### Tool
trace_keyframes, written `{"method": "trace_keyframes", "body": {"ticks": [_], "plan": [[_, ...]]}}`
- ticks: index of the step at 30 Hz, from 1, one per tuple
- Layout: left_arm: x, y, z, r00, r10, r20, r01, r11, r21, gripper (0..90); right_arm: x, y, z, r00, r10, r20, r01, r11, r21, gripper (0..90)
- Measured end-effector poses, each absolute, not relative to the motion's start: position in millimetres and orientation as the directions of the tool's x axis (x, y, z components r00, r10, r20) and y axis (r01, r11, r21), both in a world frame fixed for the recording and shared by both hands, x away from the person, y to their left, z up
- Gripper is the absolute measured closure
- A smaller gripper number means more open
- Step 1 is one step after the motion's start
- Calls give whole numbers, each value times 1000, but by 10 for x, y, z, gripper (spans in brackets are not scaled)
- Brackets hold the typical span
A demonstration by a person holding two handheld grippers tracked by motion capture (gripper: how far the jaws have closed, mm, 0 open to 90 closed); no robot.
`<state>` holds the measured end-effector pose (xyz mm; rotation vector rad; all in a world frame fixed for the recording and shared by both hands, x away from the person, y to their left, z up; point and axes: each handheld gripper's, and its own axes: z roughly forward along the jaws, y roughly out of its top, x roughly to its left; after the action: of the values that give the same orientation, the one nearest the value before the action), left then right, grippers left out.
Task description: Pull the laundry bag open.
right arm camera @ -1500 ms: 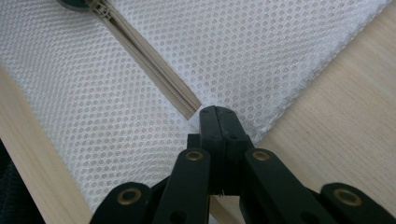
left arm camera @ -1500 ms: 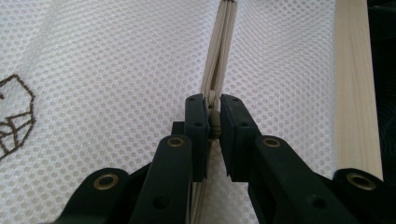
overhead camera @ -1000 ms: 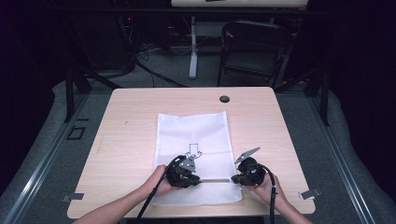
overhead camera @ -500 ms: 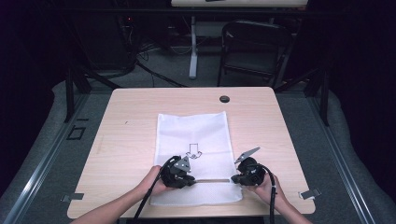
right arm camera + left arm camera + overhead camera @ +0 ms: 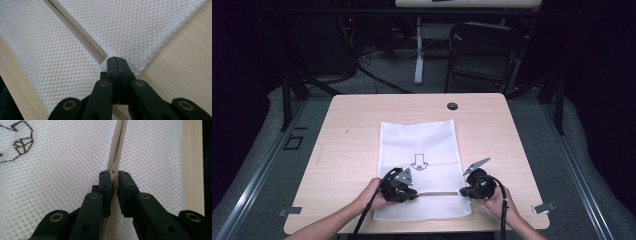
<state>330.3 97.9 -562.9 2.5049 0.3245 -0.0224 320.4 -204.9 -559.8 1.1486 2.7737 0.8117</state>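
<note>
A white mesh bag (image 5: 419,140) lies flat on the wooden table (image 5: 347,125), with a beige zipper (image 5: 437,193) running across it near the front edge. My left gripper (image 5: 414,194) is shut on the zipper slider (image 5: 114,167), which sits pinched between its jaws (image 5: 114,176). The zipper (image 5: 120,140) runs away ahead of it. At the bag's right side my right gripper (image 5: 462,192) is shut on the zipper's end (image 5: 116,60), where the mesh (image 5: 137,25) meets bare wood. A dark arrow print (image 5: 419,162) marks the bag's middle.
A black round grommet (image 5: 452,106) sits in the table's far edge. Behind the table stand a dark chair (image 5: 482,50) and a white post (image 5: 418,50). Bare wood flanks the bag on both sides.
My left gripper has slid a little to the left along the zipper line. The right gripper has stayed where it was.
</note>
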Motion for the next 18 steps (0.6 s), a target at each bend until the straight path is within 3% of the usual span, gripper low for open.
{"method": "trace_keyframes", "body": {"ticks": [18], "plan": [[3288,1261,-5610,962,255,-95,264,-792,550,819,3214,-2055,-5584,-735,660,157,645,609,462,900]]}}
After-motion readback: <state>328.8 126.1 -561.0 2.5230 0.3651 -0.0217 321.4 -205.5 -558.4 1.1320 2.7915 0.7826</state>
